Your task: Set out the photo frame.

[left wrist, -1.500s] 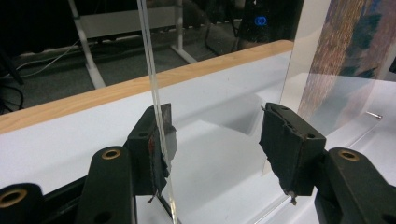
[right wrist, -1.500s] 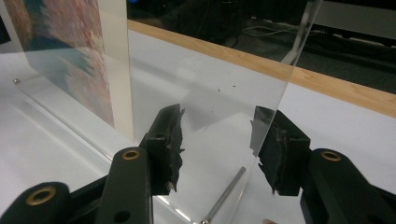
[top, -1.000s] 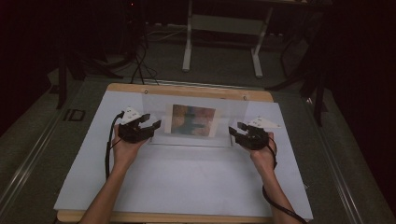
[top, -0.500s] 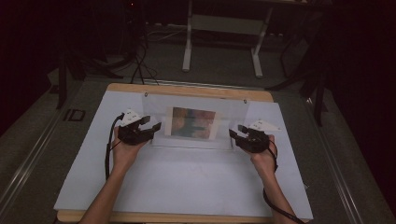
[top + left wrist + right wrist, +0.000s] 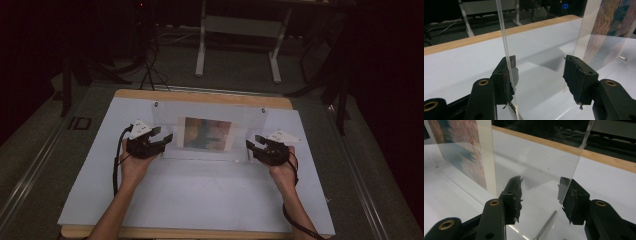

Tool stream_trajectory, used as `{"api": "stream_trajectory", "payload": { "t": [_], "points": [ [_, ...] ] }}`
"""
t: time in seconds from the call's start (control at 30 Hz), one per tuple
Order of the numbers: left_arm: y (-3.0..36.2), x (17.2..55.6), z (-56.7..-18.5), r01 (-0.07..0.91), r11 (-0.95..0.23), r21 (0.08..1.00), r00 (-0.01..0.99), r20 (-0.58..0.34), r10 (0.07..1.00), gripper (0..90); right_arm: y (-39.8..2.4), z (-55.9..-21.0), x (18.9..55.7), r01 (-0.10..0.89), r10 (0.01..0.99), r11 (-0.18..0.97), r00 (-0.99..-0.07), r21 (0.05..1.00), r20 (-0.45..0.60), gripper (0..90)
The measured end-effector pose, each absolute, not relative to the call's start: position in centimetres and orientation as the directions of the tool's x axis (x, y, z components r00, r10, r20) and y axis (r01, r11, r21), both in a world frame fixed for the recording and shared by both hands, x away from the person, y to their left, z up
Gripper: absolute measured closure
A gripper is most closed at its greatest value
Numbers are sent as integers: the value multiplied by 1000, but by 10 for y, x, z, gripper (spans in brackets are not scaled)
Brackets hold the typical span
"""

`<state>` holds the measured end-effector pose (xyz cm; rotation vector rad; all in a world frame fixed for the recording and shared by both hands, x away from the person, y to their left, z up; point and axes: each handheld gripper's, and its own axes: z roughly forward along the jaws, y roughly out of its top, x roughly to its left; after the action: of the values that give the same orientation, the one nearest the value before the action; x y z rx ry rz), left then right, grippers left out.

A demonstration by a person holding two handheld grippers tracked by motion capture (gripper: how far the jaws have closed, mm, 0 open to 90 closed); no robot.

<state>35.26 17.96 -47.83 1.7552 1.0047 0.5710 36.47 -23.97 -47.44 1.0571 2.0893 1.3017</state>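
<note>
Nothing has shifted since earlier: left gripper (image 5: 161, 140) and right gripper (image 5: 253, 145) stand wide open astride the acrylic frame's (image 5: 210, 116) side edges, unclamped, so uneven closing could tip the panel.

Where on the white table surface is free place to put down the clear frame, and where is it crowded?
Free: the wide white mat in front of the clear frame, between the person's forearms, and the strips outside each hand. Crowded: the band where the frame stands, with the left gripper and right gripper at its ends.
</note>
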Motion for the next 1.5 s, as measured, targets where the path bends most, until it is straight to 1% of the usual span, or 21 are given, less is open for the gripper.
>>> {"api": "stream_trajectory", "payload": {
  "t": [0.2,0.6,0.77,0.87,0.97,1.1,1.4,1.5],
  "points": [
    [179,352,-477,376,-165,912,542,-72,837,431,-240,-474,364,366,799,263,-601,893,11,525],
    [181,356,-483,363,-129,923,545,-98,833,428,-243,-478,367,361,790,242,-612,900,33,534],
    [181,357,-484,365,-143,920,553,-91,828,420,-244,-478,369,360,781,253,-624,898,31,537],
    [184,359,-487,377,-139,916,574,-113,811,397,-244,-478,369,346,773,277,-634,896,6,508],
    [187,360,-489,382,-126,915,576,-129,807,382,-243,-477,369,348,765,285,-645,893,7,486],
    [188,359,-487,371,-139,918,569,-107,815,383,-246,-475,369,345,759,294,-651,892,2,476],
    [197,356,-479,358,-135,924,565,-99,819,392,-259,-470,371,353,757,281,-653,892,20,455],
    [201,355,-475,354,-132,926,565,-99,819,410,-262,-468,371,356,753,285,-657,890,22,453]
  ]
}}
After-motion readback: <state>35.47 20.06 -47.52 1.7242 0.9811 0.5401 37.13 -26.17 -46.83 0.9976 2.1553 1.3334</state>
